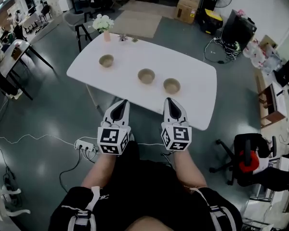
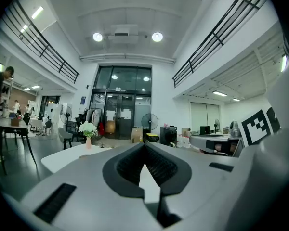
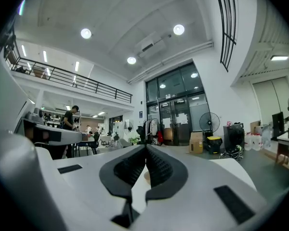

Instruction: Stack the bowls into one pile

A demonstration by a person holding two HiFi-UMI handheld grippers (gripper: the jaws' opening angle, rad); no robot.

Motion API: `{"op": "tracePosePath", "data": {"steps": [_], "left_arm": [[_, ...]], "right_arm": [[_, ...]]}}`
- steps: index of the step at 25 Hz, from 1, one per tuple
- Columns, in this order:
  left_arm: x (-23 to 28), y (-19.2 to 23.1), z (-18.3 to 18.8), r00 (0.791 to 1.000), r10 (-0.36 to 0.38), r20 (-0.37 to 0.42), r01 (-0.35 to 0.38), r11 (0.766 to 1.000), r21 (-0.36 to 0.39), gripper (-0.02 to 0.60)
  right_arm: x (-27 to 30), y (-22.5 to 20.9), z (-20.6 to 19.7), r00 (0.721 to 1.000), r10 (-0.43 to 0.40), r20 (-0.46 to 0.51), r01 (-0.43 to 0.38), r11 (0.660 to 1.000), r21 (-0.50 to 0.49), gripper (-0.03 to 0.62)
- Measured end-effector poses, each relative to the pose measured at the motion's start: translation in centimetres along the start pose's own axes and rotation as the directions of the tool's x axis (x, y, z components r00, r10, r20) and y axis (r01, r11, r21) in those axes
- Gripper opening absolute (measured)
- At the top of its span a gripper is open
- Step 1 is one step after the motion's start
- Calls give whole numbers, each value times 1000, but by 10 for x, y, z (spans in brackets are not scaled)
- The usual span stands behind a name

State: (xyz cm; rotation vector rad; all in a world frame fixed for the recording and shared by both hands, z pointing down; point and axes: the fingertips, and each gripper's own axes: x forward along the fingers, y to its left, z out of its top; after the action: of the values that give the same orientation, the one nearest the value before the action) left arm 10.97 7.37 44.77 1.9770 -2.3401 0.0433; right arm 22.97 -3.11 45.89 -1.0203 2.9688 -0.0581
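In the head view we see a white table (image 1: pixel 197 88) across the upper middle of the frame, with a vase of white flowers (image 1: pixel 104 26) at its far left edge. Three tan bowls stand on the tabletop in a loose diagonal row, each upright, empty and well apart from the others, none stacked: the left bowl (image 1: pixel 106 60), the middle bowl (image 1: pixel 146 76) and the right bowl (image 1: pixel 171 85). Below the table's near edge we hold both grippers side by side over the grey floor, pointing toward the bowls and touching none. The left gripper (image 1: pixel 121 102) sits at centre-left; in its own view the left gripper (image 2: pixel 144 146) has its ribbed pads pressed together at the tips with nothing between them. The right gripper (image 1: pixel 169 100) sits just to its right, and in its own view the right gripper (image 3: pixel 145 147) is likewise closed tip to tip, empty. A power strip (image 1: pixel 85 147) lies on the floor at lower left, and an office chair (image 1: pixel 245 160) stands at lower right.
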Motion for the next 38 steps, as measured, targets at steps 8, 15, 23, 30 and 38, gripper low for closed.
{"op": "tracePosePath", "data": {"steps": [8,15,23,30,38], "left_arm": [[178,97,36,988,-129,-79,130,992,4,12],[254,115,34,984,-135,-113,134,991,-16,12],[288,128,15,986,-83,-147,69,993,-100,12],[286,148,15,989,-15,-145,1,996,-94,12],[268,180,5,984,59,-169,-77,992,-102,12]], "right_arm": [[195,-27,19,997,-46,-69,46,999,-3,17],[257,-60,3,989,-36,-144,34,999,-13,17],[306,-37,-67,891,188,-413,-263,955,-133,127],[322,-1,-153,724,215,-656,-512,804,-301,156],[341,3,-228,582,77,-810,-585,731,-351,155]]}}
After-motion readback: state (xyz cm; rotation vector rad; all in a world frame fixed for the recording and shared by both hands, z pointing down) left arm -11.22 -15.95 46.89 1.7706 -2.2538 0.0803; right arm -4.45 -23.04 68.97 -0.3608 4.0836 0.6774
